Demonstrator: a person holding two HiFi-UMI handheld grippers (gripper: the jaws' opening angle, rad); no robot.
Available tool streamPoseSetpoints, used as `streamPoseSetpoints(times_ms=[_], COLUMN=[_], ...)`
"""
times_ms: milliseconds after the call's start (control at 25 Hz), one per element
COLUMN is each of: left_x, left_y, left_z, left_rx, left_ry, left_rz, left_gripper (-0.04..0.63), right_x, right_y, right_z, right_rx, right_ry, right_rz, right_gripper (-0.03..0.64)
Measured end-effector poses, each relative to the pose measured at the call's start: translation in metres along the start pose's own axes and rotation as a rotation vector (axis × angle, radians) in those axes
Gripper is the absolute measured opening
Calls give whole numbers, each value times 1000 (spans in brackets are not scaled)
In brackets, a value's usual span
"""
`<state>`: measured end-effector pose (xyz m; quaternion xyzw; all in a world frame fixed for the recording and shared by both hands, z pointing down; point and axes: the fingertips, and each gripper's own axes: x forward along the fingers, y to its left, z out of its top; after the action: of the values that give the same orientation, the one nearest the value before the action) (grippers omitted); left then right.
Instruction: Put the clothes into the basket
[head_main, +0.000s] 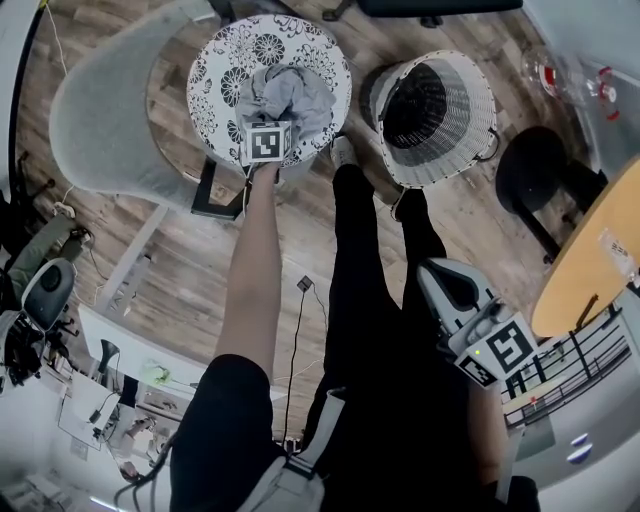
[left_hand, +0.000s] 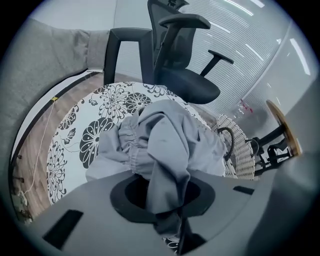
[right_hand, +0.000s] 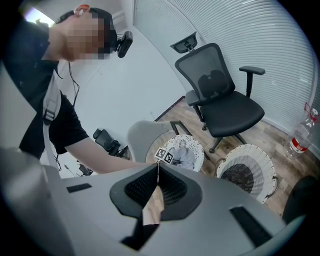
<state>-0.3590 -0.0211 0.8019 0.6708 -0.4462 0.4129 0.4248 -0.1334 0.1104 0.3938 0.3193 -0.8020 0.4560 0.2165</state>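
Barely begun: garment (left_hand: 165, 145) on table (head_main: 215, 70) pinched tight in left gripper (left_hand: 172, 225); right gripper (right_hand: 152, 210) closed, empty; basket (head_main: 470, 150) apparently empty, interior dim. Lift, carry, drop pending.

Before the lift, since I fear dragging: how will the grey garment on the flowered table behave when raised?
Probably floppy: the grey garment lies crumpled in soft folds on the flowered table, so it should trail below the left claw, shut on one fold. Likely light; the cloth looks thin. A trailing end might snag the basket rim.
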Motion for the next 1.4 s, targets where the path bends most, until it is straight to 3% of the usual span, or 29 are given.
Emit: streamPoseSetpoints(times_ms=[840, 1000, 1400], left_x=[-101, -123, -183], left_y=[-58, -75, -122], left_z=[10, 6, 11], left_rx=[65, 106, 121], left_ry=[-77, -96, -201], left_rz=[-41, -52, -122], left_gripper=[94, 94, 94], right_x=[-30, -39, -62], right_y=[38, 44, 42], right_z=[45, 51, 57], right_rx=[-144, -166, -192], right_ry=[-149, -184, -271], right_rz=[61, 64, 39], right_gripper=[17, 17, 17])
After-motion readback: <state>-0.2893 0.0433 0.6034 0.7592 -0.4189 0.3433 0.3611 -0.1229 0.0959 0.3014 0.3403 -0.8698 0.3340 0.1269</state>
